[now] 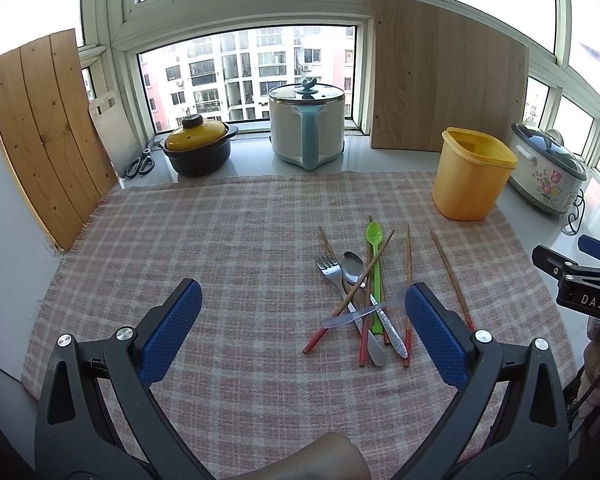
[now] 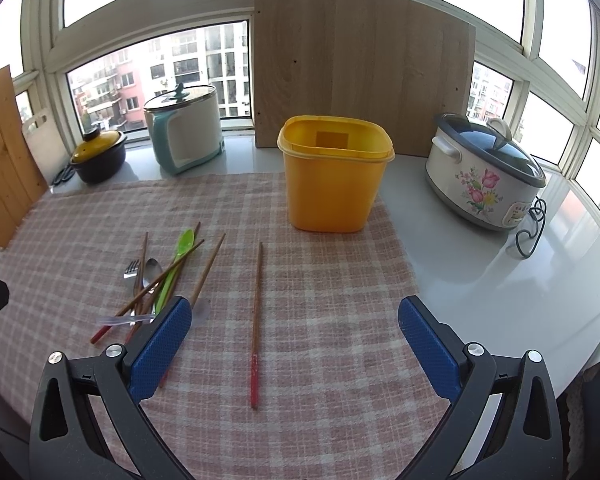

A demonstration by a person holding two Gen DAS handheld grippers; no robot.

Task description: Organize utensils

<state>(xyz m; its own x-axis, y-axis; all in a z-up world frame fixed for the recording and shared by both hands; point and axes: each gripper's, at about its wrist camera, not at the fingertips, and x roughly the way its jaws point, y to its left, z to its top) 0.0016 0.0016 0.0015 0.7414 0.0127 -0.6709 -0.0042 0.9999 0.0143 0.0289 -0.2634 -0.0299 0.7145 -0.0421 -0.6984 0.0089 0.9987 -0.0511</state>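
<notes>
A loose pile of utensils lies on the checked cloth [image 1: 220,240]: a metal fork [image 1: 329,270], a metal spoon [image 1: 354,268], a green plastic spoon [image 1: 374,256], a clear plastic spoon [image 1: 356,314] and several red-tipped wooden chopsticks [image 1: 354,292]. One chopstick [image 2: 256,320] lies alone to the right of the pile. An empty yellow plastic container [image 2: 335,172] stands upright behind them. My left gripper [image 1: 300,320] hangs open over the cloth just left of the pile [image 2: 156,284]. My right gripper [image 2: 296,332] is open too, straddling the lone chopstick from above.
Along the window sill stand a yellow-lidded black pot [image 1: 198,148], a white and teal cooker [image 1: 306,124], scissors [image 1: 140,164] and a floral slow cooker [image 2: 486,172] with its cord. Wooden boards [image 2: 360,68] lean against the windows. White counter borders the cloth on the right.
</notes>
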